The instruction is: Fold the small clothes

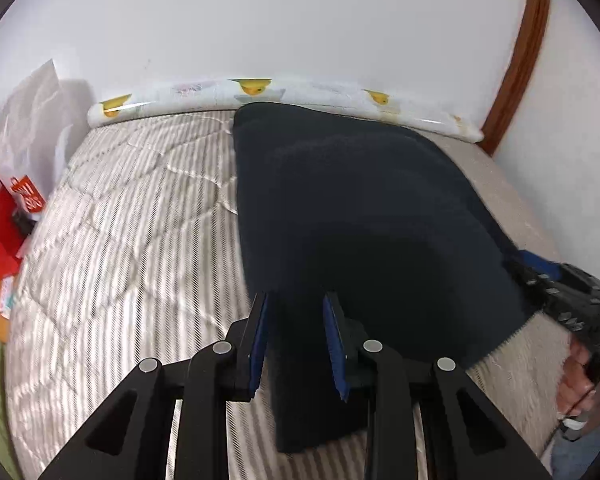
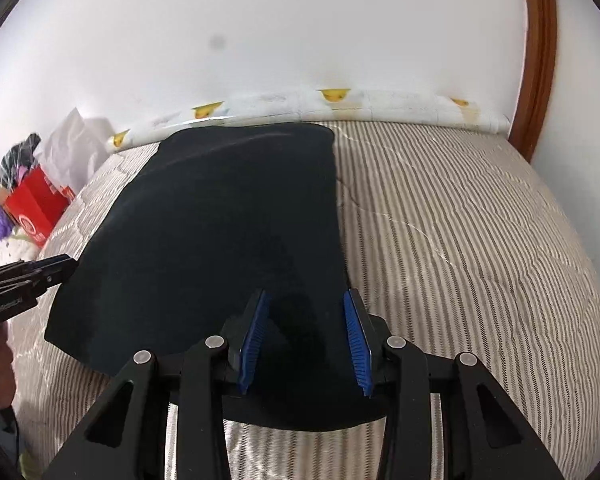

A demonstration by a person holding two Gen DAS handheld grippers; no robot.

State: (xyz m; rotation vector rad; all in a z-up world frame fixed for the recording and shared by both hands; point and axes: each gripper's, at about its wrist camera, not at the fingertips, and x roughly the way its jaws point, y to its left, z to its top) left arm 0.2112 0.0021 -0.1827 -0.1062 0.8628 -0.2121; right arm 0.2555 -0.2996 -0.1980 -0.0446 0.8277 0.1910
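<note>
A dark navy garment (image 1: 360,216) lies flat on the striped mattress (image 1: 132,216), reaching toward the far wall. It also shows in the right wrist view (image 2: 228,232). My left gripper (image 1: 298,300) is open, its blue-padded fingers astride the garment's near left corner. My right gripper (image 2: 306,298) is open over the garment's near right corner. The right gripper also shows at the right of the left wrist view (image 1: 516,264), at the garment's right edge. The left gripper shows at the left of the right wrist view (image 2: 70,262), by the left edge.
A rolled white pad with yellow duck prints (image 1: 260,92) lies along the wall at the mattress's far edge. Red boxes and white paper (image 1: 24,184) pile up at the left. A brown door frame (image 2: 540,56) stands at the right.
</note>
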